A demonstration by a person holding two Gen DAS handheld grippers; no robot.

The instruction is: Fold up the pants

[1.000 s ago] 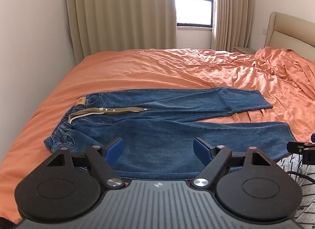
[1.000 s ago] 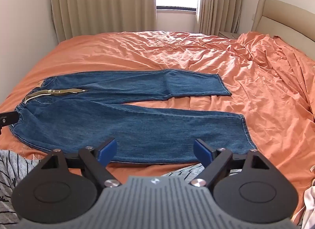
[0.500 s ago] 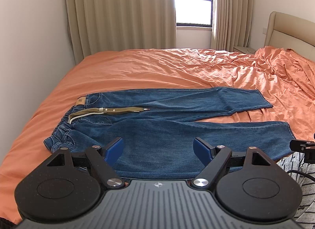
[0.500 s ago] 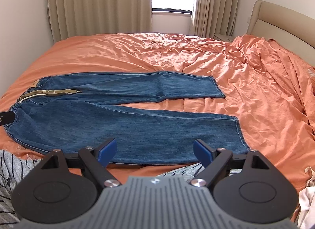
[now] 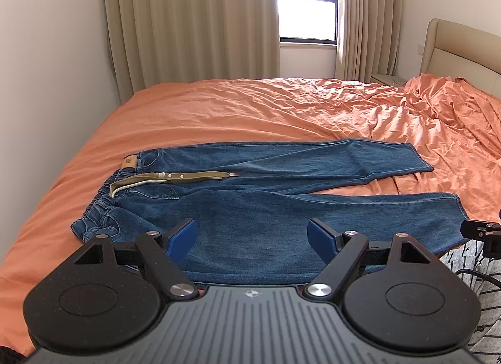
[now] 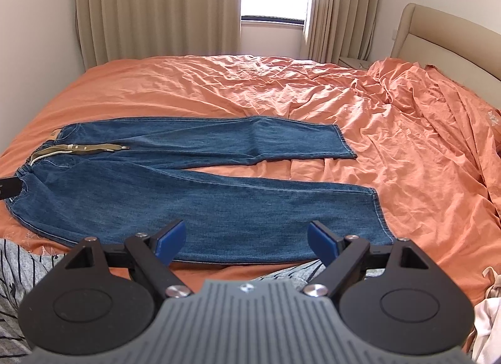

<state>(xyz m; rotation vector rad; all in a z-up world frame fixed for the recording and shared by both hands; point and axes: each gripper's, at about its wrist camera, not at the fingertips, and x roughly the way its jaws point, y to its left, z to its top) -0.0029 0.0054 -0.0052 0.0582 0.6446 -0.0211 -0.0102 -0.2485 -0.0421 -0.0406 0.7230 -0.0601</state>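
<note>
My left claw and right claw are spread wide and hold nothing. They hang over the flat pants, ready to grab.

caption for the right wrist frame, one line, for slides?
Open right gripper above blue jeans laid flat and unfolded on an orange bedsheet.

Near leg of the jeans: its lower edge is hidden behind the left gripper at 6 o'clock.
Waistband patch: lettering too small to read.
Striped fabric: cut off by the frame at 8 o'clock.
Headboard: runs out of view at 2 o'clock.
White cloth: only a corner shows at 4 o'clock.
</note>
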